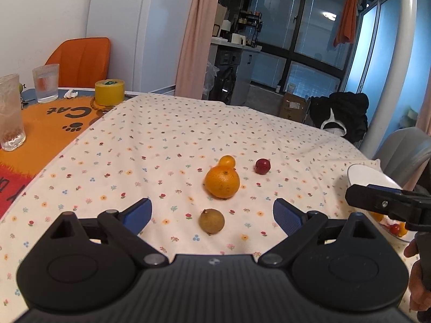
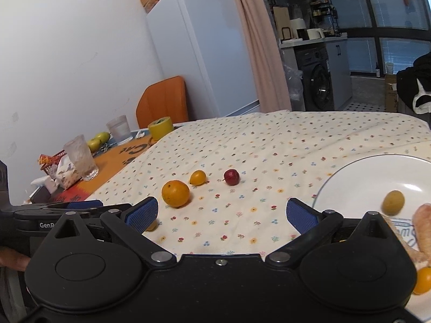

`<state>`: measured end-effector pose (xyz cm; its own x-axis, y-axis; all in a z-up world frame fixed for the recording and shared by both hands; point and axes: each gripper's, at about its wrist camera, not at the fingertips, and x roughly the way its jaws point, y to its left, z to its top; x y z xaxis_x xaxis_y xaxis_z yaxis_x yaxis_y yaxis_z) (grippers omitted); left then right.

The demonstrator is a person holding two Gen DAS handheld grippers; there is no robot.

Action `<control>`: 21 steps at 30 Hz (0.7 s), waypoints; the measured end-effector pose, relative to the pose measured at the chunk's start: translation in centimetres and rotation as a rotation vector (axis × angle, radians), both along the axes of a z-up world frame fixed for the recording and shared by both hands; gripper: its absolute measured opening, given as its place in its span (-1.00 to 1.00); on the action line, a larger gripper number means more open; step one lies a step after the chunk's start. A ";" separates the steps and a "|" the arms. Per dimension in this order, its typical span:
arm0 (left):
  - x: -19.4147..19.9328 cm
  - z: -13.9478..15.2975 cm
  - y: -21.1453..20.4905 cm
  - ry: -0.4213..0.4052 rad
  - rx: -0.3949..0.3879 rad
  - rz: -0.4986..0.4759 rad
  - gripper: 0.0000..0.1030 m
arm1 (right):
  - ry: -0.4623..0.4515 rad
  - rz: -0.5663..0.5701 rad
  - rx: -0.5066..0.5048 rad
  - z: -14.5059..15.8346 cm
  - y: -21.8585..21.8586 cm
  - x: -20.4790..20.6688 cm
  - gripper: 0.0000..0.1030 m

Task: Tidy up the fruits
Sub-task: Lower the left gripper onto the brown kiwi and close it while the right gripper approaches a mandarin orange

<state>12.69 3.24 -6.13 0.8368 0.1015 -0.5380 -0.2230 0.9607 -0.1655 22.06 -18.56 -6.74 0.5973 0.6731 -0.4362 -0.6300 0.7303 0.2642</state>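
Four fruits wait mid-tabletop, and the spread, empty left claw [image 1: 211,215] frames the round brown fruit [image 1: 211,221], which may roll off the cloth toward the orange [image 1: 222,182] if nudged.

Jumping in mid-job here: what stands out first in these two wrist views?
Loose fruit on the floral tablecloth: a big orange with a small yellow-orange fruit right behind it, a red fruit to their right, and a brown round fruit lying between the open left gripper's fingers. The white plate, at the right, already holds a greenish-yellow fruit; the right gripper is open and empty.
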 end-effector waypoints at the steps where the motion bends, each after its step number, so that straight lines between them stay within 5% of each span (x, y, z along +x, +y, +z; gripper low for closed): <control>1: 0.1 -0.1 0.0 0.006 0.007 0.004 0.81 | 0.001 0.000 -0.003 0.0 0.2 0.1 1.00; 21: 3.1 -3.0 0.9 0.105 -0.039 -0.058 -0.44 | 0.038 0.085 -0.061 -1.4 4.9 2.5 0.78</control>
